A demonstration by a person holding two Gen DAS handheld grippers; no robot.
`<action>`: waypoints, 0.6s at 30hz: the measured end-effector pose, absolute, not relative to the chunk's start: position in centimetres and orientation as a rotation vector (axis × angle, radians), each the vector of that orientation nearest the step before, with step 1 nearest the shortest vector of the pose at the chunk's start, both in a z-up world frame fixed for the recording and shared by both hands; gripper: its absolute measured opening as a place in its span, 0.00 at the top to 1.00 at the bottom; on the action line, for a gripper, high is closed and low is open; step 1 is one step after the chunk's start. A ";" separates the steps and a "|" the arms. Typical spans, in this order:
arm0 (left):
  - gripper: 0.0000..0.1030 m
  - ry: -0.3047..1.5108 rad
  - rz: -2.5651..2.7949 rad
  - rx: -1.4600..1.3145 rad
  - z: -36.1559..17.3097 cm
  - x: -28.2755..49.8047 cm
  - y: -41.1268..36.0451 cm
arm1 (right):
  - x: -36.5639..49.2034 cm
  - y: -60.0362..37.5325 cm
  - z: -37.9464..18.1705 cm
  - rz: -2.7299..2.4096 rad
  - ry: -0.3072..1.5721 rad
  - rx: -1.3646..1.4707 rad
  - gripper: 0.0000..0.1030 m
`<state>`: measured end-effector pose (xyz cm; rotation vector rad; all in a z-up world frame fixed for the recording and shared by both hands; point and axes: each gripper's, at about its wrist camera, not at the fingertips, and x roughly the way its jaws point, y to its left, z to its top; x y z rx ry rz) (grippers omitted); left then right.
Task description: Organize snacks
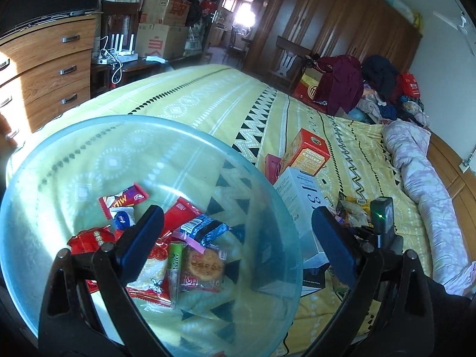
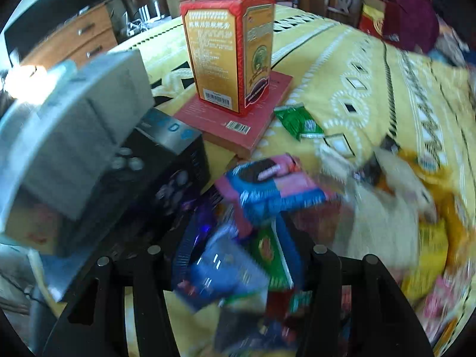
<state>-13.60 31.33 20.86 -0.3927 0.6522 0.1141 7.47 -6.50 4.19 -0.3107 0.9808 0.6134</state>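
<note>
A clear glass bowl [image 1: 35, 208] sits on the bed and holds several snack packets, among them a round cracker pack [image 1: 205, 267] and red wrappers [image 1: 89, 239]. My left gripper [image 1: 238, 232] is open, its left finger over the bowl and its right finger outside the rim. My right gripper [image 2: 238, 247] is shut on a blue snack packet [image 2: 226, 270] over a loose pile of snacks [image 2: 416, 223], with a pink and blue cookie pack [image 2: 273, 184] just ahead. The right view is blurred by motion.
An orange-red box [image 2: 229, 50] stands on a flat red box [image 2: 238, 119]. A white box [image 1: 303, 190] and a black box [image 2: 166, 160] lie beside the bowl. A green packet [image 2: 297, 122] lies alone. A rolled quilt [image 1: 425, 184] and clothes [image 1: 357, 86] are at right.
</note>
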 end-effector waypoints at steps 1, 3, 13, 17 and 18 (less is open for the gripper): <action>0.03 0.657 0.113 -0.388 20.8 -13.4 31.2 | 7.8 -6.2 3.7 0.616 0.973 -0.329 0.41; 0.03 0.663 0.110 -0.381 20.7 -13.0 30.6 | 8.8 -5.6 2.3 0.621 0.983 -0.365 0.40; 0.03 0.693 0.012 -0.320 21.1 -11.2 25.7 | 6.9 -9.3 -0.3 0.729 0.986 -0.508 0.45; 0.03 0.714 -0.066 -0.287 21.3 -10.6 22.3 | 5.9 -14.0 0.3 0.697 0.992 -0.519 0.52; 0.03 0.722 -0.094 -0.279 21.2 -10.5 21.3 | 5.7 -15.5 0.3 0.691 0.997 -0.526 0.53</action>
